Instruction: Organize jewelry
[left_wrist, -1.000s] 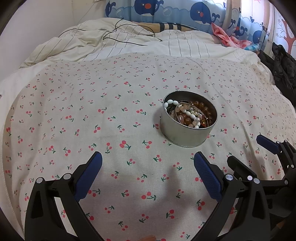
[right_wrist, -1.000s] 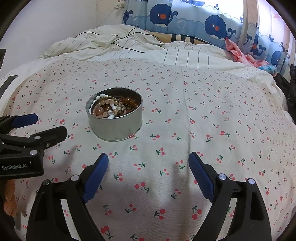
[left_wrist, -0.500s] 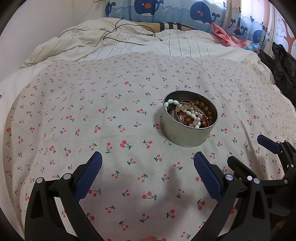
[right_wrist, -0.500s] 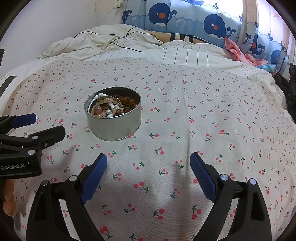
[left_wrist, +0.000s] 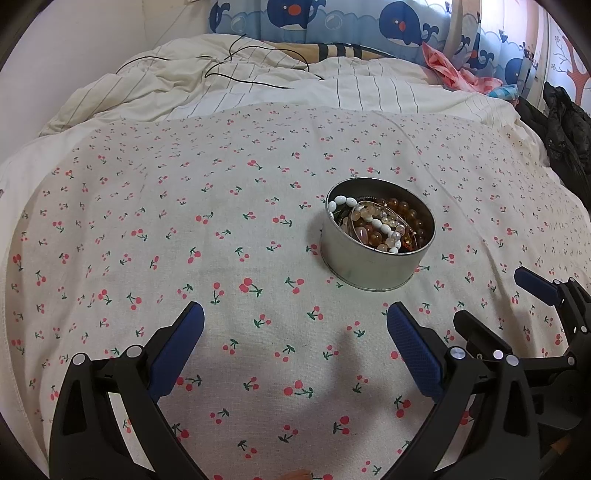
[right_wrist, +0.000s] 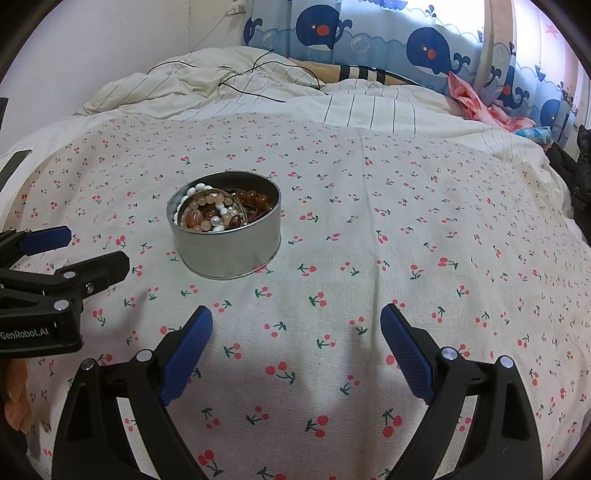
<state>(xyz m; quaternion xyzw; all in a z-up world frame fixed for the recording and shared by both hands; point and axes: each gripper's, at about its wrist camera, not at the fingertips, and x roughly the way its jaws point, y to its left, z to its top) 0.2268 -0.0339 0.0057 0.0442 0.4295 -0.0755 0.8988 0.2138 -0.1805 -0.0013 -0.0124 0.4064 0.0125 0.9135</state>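
From the left wrist: left hand-held gripper (left_wrist: 294, 324) spread wide over the cherry-print cloth (left_wrist: 155, 229), blue pads (left_wrist: 177, 343) well apart, nothing between them. Round metal tin (left_wrist: 373, 266) upright on the cloth, ahead and a little right of the gap, apart from both fingers. Inside the tin, a heap of bead jewelry (left_wrist: 384, 225): white oval beads along the near-left rim, amber and pale pink beads piled toward the middle and right. Right hand-held gripper (left_wrist: 491, 310) at the lower right edge, side-on, its two fingers parted, near the tin but not touching. Behind the cloth, a rumpled striped duvet (left_wrist: 258, 85) with a thin black cable (left_wrist: 258, 79) lying across it, then a whale-print curtain (left_wrist: 369, 18); dark clothing (left_wrist: 565, 125) at far right. From the right wrist: right hand-held gripper (right_wrist: 296, 329) likewise spread wide and empty above the cloth (right_wrist: 424, 221). Tin (right_wrist: 229, 251) ahead and to the left of the gap, clear of the fingers, the beads (right_wrist: 218, 212) reaching nearly to its rim. Left hand-held gripper (right_wrist: 83, 251) at the left edge, fingers parted, holding nothing, just beside the tin without contact; white lettering on its black body. Fingertips of a person's hand (right_wrist: 16, 398) at the lower left edge. Same duvet (right_wrist: 229, 88) and curtain (right_wrist: 424, 40) behind, pink fabric (right_wrist: 476, 103) bunched at the right.
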